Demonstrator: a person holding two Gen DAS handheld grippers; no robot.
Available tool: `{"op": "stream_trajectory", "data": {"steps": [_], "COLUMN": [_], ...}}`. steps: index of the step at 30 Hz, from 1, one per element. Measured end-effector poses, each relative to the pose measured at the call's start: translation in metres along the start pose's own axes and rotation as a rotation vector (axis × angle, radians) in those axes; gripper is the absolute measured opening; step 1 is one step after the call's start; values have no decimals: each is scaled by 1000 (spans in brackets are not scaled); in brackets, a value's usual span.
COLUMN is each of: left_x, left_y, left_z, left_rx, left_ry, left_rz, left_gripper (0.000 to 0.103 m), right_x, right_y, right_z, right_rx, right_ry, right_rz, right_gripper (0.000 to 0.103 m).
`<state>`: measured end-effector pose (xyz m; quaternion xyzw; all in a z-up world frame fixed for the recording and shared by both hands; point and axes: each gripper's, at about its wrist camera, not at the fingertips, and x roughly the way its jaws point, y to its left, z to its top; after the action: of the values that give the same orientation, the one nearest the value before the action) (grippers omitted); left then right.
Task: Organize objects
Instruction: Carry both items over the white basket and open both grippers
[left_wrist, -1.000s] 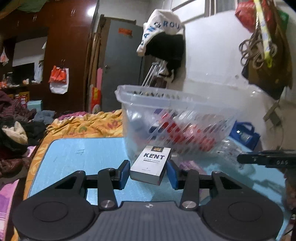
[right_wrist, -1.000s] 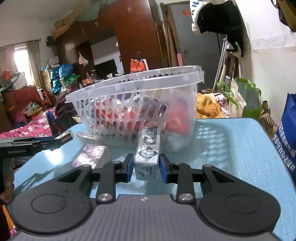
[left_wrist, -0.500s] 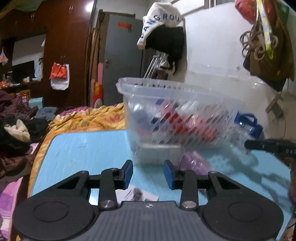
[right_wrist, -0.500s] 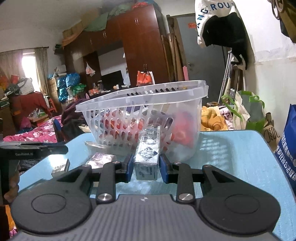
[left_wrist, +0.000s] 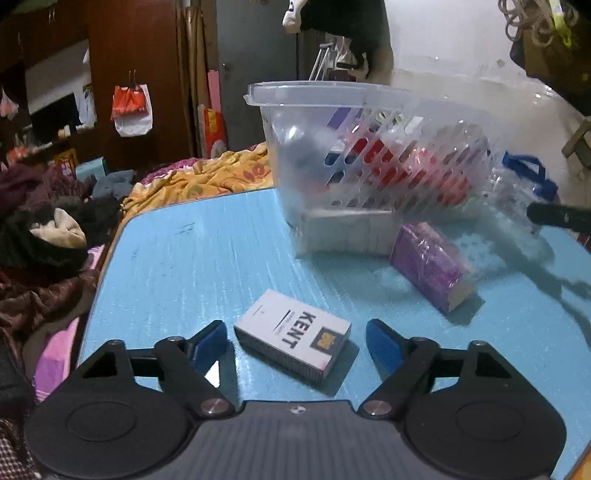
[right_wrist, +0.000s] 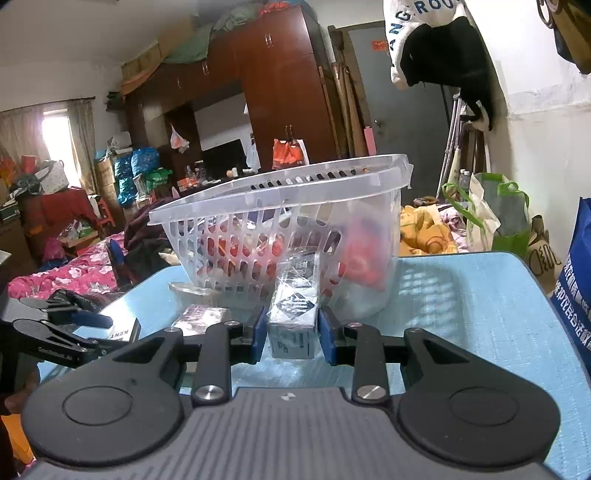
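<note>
KENT pack (left_wrist: 291, 334) flat on table (left_wrist: 192, 258) | between opening left gripper (left_wrist: 295, 343) jaws, untouched

A white cigarette pack (left_wrist: 292, 334) lying flat on the blue desk (left_wrist: 184, 266) reads "KENT" in dark capitals beside a small gold emblem, and the same word shows on its end (right_wrist: 123, 333) in the right wrist view. A white garment (right_wrist: 421, 22) hanging on the wall carries the blue letters "ANG ROU", cut off by folds. Print on a blue bag (right_wrist: 576, 288) and on the wrapped grey box (right_wrist: 295, 314) is too small to read.
</note>
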<state>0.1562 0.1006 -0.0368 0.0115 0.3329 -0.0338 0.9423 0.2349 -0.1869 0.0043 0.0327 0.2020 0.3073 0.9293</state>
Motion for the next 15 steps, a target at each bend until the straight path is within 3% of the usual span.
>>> {"op": "stream_trajectory", "data": {"steps": [1, 7, 10, 15], "left_x": [-2, -23, -37, -78], "left_y": [0, -1, 2, -7], "left_z": [-1, -6, -2, 48], "left_rx": [4, -4, -61, -87], "left_ry": [-10, -155, -226, -415], "left_rz": [-6, 11, -36, -86], "left_gripper": [69, 69, 69, 69], "right_x": [-1, -19, -39, -61], "right_y": [0, 5, 10, 30], "right_z": [0, -1, 1, 41], "right_rx": [-4, -27, -16, -83], "right_ry": [-1, -67, -102, -202], "right_rz": [-1, -9, 37, 3], "right_gripper": [34, 33, 33, 33]}}
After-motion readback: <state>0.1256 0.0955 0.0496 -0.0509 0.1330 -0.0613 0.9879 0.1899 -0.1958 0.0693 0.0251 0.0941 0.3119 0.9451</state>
